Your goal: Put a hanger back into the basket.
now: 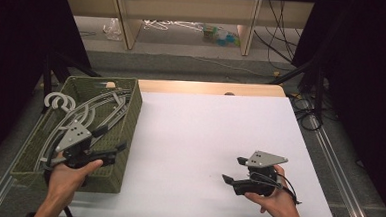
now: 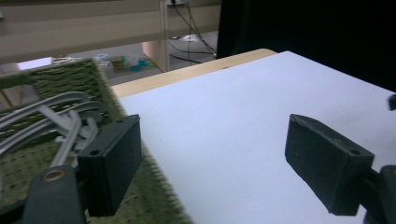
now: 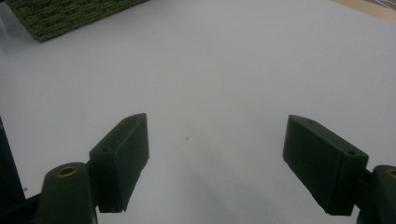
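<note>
A green woven basket [image 1: 131, 110] is sitting at the left edge of the bench [image 1: 204, 139], which is covered with a white sheet. Grey clothes hangers [image 1: 88, 114] are lying inside the basket, piled one on another, and their hooks [image 1: 58, 101] are sticking out over the basket's far left rim.

The left hand-held gripper [image 1: 111, 144] is hanging over the near right part of the basket, just above the hangers. Its jaws are standing wide apart and nothing is between them. In the left gripper view, one jaw is over the basket and the other is over the white sheet, with the basket's right wall running between them.

The right hand-held gripper [image 1: 234, 169] is resting low over the white sheet, well apart from the basket. Its jaws are also wide and are holding nothing. The sheet between the two hands is bare.

Behind the bench, wooden shelves [image 1: 185, 18] are standing, and cables [image 1: 284, 48] are lying on the floor.
</note>
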`<action>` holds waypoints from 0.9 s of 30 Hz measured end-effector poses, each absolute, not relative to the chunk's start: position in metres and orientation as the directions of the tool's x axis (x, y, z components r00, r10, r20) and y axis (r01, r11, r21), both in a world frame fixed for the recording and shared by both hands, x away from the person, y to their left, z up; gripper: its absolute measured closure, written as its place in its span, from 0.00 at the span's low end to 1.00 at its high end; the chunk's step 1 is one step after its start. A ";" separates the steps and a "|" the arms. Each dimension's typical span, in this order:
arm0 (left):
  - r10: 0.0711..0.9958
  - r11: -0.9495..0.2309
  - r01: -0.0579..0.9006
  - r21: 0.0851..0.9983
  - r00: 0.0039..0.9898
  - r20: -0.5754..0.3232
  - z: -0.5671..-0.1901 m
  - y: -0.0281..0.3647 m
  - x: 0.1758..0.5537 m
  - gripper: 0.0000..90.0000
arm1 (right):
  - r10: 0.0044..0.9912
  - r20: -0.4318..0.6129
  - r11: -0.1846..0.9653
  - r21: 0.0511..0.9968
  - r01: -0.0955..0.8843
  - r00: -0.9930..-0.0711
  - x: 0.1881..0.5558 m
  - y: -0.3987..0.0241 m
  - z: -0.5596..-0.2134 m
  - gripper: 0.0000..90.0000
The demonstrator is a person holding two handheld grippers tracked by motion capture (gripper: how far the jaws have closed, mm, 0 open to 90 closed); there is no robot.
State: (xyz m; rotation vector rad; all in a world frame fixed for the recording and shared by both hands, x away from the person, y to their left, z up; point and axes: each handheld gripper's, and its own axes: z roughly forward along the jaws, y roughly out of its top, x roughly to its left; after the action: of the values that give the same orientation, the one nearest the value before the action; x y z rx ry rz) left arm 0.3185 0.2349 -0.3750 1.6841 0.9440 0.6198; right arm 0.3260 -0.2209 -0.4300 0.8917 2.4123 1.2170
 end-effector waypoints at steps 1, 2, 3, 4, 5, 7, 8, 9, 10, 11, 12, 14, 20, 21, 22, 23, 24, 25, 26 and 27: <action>0.822 -0.130 0.272 0.953 0.567 -0.050 -0.375 0.231 0.317 0.21 | 0.646 0.015 0.445 0.805 0.392 -0.763 0.326 -0.221 -0.430 0.26; 0.817 -0.133 0.262 0.956 0.575 -0.043 -0.375 0.229 0.315 0.20 | 0.649 0.024 0.430 0.813 0.393 -0.760 0.327 -0.222 -0.429 0.26; 0.815 -0.127 0.260 0.957 0.578 -0.049 -0.374 0.225 0.312 0.19 | 0.657 0.027 0.419 0.818 0.394 -0.753 0.327 -0.223 -0.429 0.25; 0.810 -0.123 0.254 0.959 0.585 -0.051 -0.375 0.222 0.310 0.20 | 0.658 0.032 0.414 0.819 0.398 -0.752 0.327 -0.223 -0.429 0.25; 0.799 -0.123 0.243 0.962 0.600 -0.049 -0.375 0.218 0.309 0.20 | 0.658 0.032 0.414 0.819 0.398 -0.752 0.327 -0.223 -0.429 0.25; 0.786 -0.137 0.235 0.962 0.617 -0.038 -0.376 0.212 0.305 0.19 | 0.656 0.036 0.409 0.822 0.395 -0.754 0.326 -0.223 -0.430 0.24; 0.780 -0.146 0.226 0.963 0.625 -0.028 -0.377 0.209 0.304 0.19 | 0.648 0.048 0.405 0.824 0.397 -0.760 0.327 -0.223 -0.430 0.24; 0.777 -0.146 0.228 0.963 0.629 -0.031 -0.377 0.206 0.303 0.19 | 0.651 0.050 0.403 0.823 0.400 -0.758 0.327 -0.223 -0.430 0.24; 0.768 -0.156 0.216 0.964 0.640 -0.019 -0.380 0.201 0.300 0.19 | 0.659 0.044 0.390 0.833 0.392 -0.750 0.327 -0.224 -0.430 0.23; 0.766 -0.148 0.218 0.965 0.642 -0.028 -0.381 0.199 0.299 0.19 | 0.660 0.044 0.387 0.835 0.390 -0.750 0.327 -0.224 -0.430 0.23; 0.766 -0.148 0.218 0.965 0.642 -0.028 -0.381 0.199 0.299 0.19 | 0.660 0.044 0.387 0.835 0.390 -0.750 0.327 -0.224 -0.430 0.23; 0.753 -0.143 0.194 0.971 0.658 -0.020 -0.384 0.196 0.298 0.19 | 0.654 0.041 0.392 0.836 0.385 -0.755 0.327 -0.225 -0.429 0.22; 0.734 -0.169 0.190 0.967 0.679 -0.005 -0.405 0.184 0.293 0.19 | 0.653 0.044 0.363 0.858 0.363 -0.756 0.324 -0.224 -0.429 0.22; 0.734 -0.169 0.190 0.967 0.679 -0.005 -0.405 0.184 0.293 0.19 | 0.653 0.047 0.361 0.858 0.366 -0.756 0.323 -0.224 -0.430 0.22; 0.735 -0.157 0.214 0.964 0.677 -0.031 -0.413 0.179 0.291 0.19 | 0.649 0.047 0.362 0.859 0.362 -0.760 0.323 -0.223 -0.430 0.22; 0.735 -0.157 0.214 0.964 0.677 -0.031 -0.413 0.179 0.291 0.19 | 0.649 0.047 0.362 0.859 0.362 -0.760 0.323 -0.223 -0.430 0.22; 0.731 -0.170 0.205 0.964 0.683 -0.017 -0.416 0.179 0.291 0.19 | 0.648 0.048 0.360 0.860 0.362 -0.760 0.323 -0.223 -0.430 0.22; 0.727 -0.167 0.209 0.964 0.687 -0.023 -0.420 0.177 0.292 0.19 | 0.645 0.053 0.358 0.860 0.363 -0.763 0.323 -0.223 -0.431 0.22; 0.726 -0.193 0.196 0.962 0.687 0.006 -0.423 0.176 0.291 0.19 | 0.645 0.057 0.349 0.865 0.361 -0.762 0.322 -0.223 -0.432 0.21; 0.726 -0.193 0.196 0.962 0.687 0.006 -0.423 0.176 0.291 0.19 | 0.647 0.068 0.340 0.866 0.367 -0.760 0.321 -0.224 -0.432 0.21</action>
State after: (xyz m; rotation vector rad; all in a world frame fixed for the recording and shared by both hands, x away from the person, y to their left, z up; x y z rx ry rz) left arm 0.2908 0.1757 -0.4232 1.7357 0.7429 0.5682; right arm 0.3213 -0.2238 -0.4321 0.9062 2.3200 1.3839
